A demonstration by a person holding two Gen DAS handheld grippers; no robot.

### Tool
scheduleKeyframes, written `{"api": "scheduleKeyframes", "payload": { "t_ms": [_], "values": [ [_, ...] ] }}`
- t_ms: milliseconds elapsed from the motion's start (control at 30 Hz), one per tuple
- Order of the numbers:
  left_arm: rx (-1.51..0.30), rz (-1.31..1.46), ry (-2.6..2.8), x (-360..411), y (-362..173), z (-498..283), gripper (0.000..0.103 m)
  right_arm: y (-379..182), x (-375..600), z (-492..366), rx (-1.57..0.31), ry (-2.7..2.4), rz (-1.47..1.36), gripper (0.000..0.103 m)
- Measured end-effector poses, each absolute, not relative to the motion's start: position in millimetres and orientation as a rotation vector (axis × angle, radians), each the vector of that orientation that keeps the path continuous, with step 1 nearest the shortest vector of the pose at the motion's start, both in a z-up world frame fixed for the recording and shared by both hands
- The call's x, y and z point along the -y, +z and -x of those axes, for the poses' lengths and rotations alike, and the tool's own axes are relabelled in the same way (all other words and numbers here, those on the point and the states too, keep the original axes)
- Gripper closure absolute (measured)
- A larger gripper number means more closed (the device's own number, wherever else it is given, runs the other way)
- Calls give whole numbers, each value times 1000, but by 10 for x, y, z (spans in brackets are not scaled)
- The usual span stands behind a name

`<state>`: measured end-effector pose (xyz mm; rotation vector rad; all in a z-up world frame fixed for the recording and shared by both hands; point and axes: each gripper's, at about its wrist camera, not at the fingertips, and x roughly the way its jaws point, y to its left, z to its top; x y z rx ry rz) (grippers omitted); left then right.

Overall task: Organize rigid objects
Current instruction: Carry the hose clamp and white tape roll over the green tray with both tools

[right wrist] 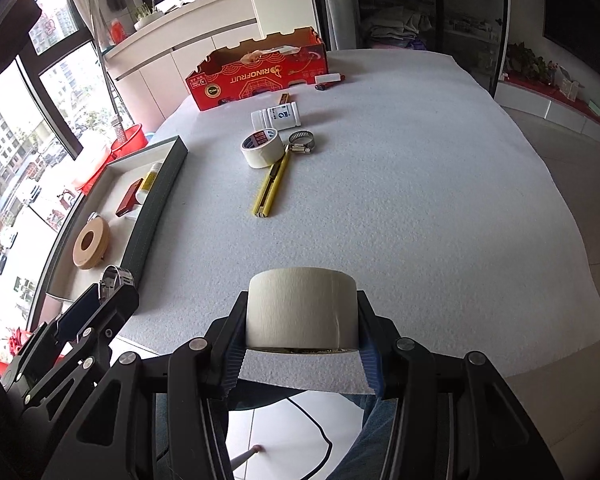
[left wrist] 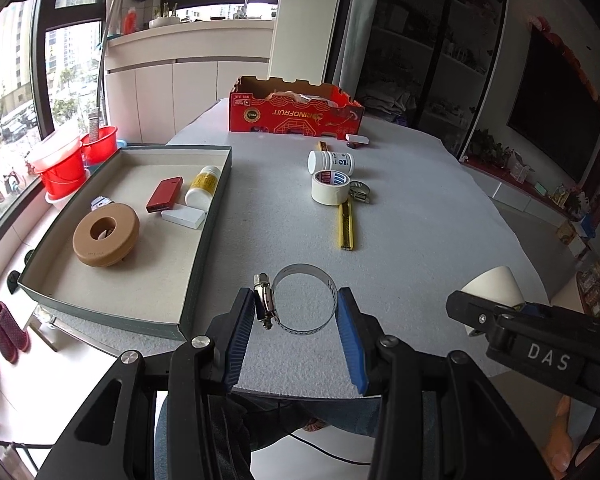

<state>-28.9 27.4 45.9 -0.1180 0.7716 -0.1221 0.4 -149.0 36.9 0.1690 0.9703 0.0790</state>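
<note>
The task is judged to be partly done; inside the shallow grey-green cardboard tray (left wrist: 204, 236) are already seen a tan ring-shaped disc (left wrist: 106, 236), a flat red rectangular case (left wrist: 165, 194), a white bottle with a yellow label (left wrist: 203, 186), a small white block (left wrist: 183, 217) and a small silvery item behind the disc that cannot be identified; on the white foam-covered table (left wrist: 420, 216) are still left a white pill bottle lying on its side (left wrist: 331, 162), a white roll of tape with a red-and-blue printed core (left wrist: 330, 187), a small steel hose clamp (left wrist: 359, 191), a long yellow utility knife (left wrist: 346, 224) and a few small items near the red printed cardboard box (left wrist: 296, 108), too small to be told.

The left gripper (left wrist: 298, 306) is held at a middling width, its blue pads pressed against both sides of a large steel hose clamp (left wrist: 302, 300), which is clamped just beside the tray's near corner; the right gripper (right wrist: 302, 312) is closed on a cream roll of masking tape (right wrist: 302, 308), gripped across its width near the table's near edge.
</note>
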Motion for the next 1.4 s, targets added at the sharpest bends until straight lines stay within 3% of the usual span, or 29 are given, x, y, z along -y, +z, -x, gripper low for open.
{"api": "scheduleKeyframes", "payload": {
  "t_ms": [933,1400],
  "values": [
    [-644,289,159,-1843,932,166,58,859,111,-507,-906,339,-27,53],
    [-708,221,248,-2151,673,-431,58,674,-447,-1052,-958,435,2,53]
  ]
}}
